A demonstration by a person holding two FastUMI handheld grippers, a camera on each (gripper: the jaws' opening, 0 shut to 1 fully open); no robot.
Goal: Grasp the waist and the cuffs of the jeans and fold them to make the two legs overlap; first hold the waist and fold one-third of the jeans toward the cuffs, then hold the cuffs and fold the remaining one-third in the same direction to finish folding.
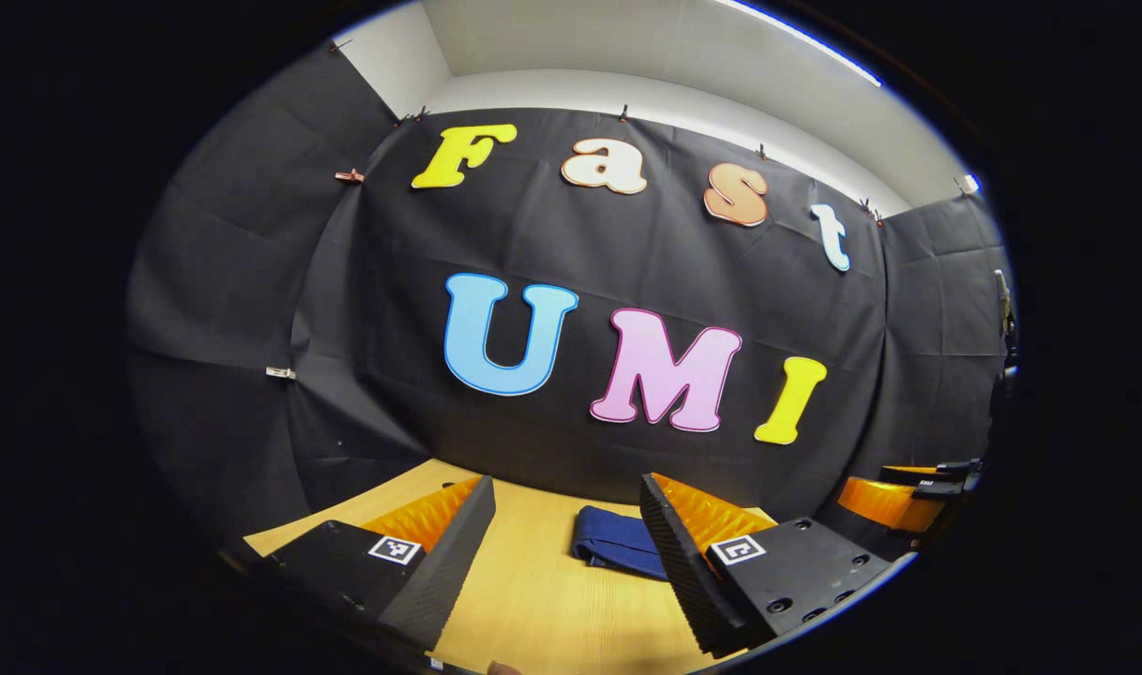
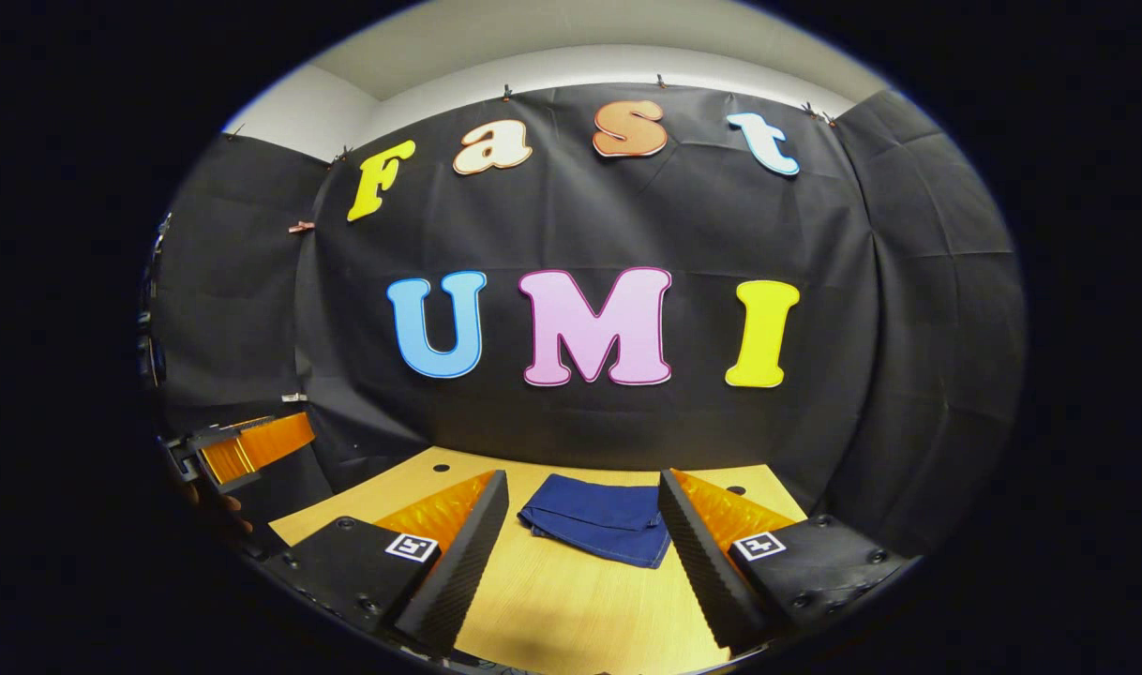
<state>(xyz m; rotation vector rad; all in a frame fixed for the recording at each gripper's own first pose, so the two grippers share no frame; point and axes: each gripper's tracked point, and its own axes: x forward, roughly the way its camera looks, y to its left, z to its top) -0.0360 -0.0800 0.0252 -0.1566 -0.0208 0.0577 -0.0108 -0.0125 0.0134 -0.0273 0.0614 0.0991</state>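
Observation:
The dark blue jeans lie folded into a compact stack on the wooden table, toward its far side. In the left gripper view the jeans sit ahead and slightly right, partly hidden behind one finger. My left gripper is open, held above the table short of the jeans, with nothing between its fingers. My right gripper is also open and holds nothing, with the jeans framed just beyond its fingertips. The other gripper appears at the left of the right gripper view.
The black cloth wall rises directly behind the table's far edge. Bare wood stretches between the jeans and both grippers. The other gripper shows at the right edge of the left gripper view.

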